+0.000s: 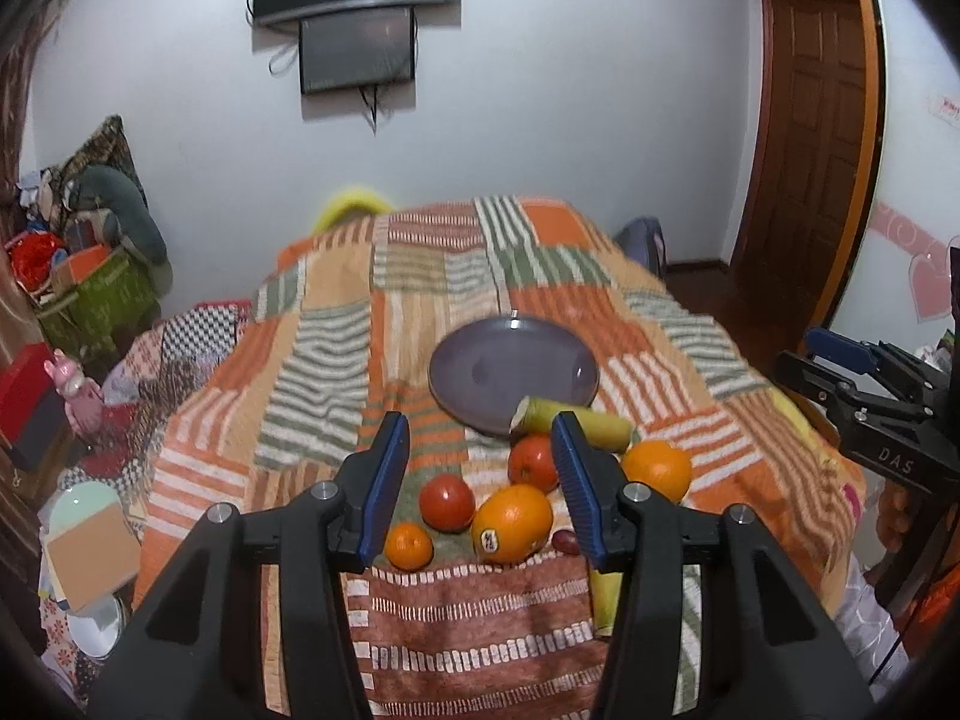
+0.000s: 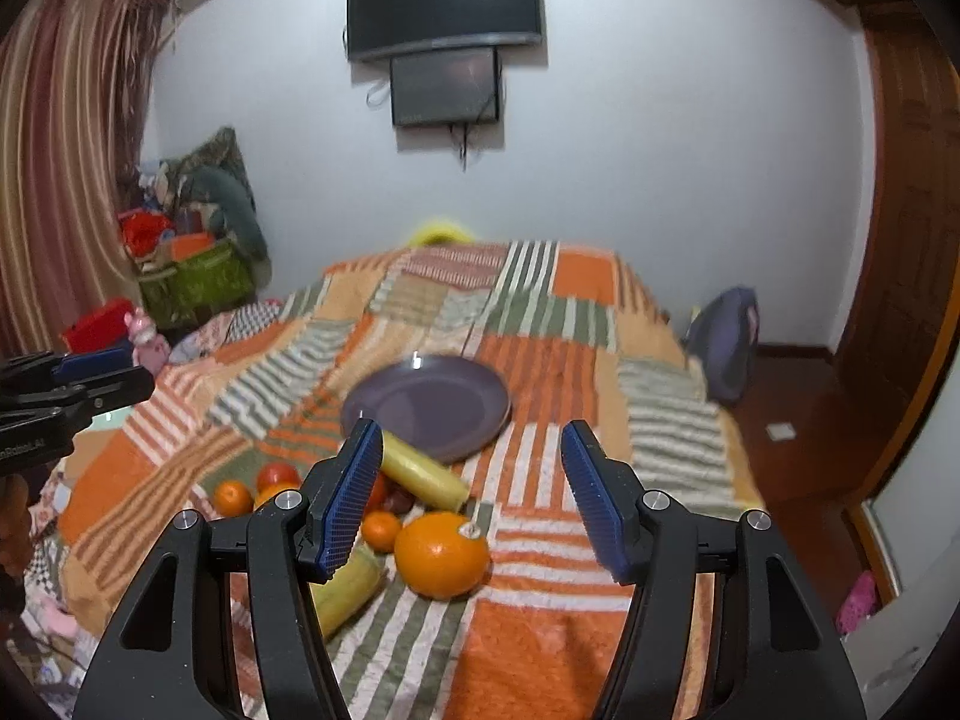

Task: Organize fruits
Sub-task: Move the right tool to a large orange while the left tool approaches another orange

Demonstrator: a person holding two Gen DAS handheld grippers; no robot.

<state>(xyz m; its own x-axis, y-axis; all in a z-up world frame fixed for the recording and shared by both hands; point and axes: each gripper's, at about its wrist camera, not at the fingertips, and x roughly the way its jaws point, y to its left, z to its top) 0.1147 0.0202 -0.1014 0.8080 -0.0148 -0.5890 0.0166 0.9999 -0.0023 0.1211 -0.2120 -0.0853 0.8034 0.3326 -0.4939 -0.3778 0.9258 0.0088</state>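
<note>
Your left gripper [image 1: 480, 474] and right gripper [image 2: 471, 495] both gape, gripping nothing; lower centre, possibly tomatoes [image 1: 447, 502] beside oranges [image 1: 512, 523].

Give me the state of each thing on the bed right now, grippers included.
Plate: empty, on the bedspread beyond the fruit.
Fruit pile: loose on the bedspread, none on the plate.
Stickered orange: lying on the bedspread, ungripped.
Left gripper: open, holding nothing.
Right gripper: open, holding nothing.
Television: off.
</note>
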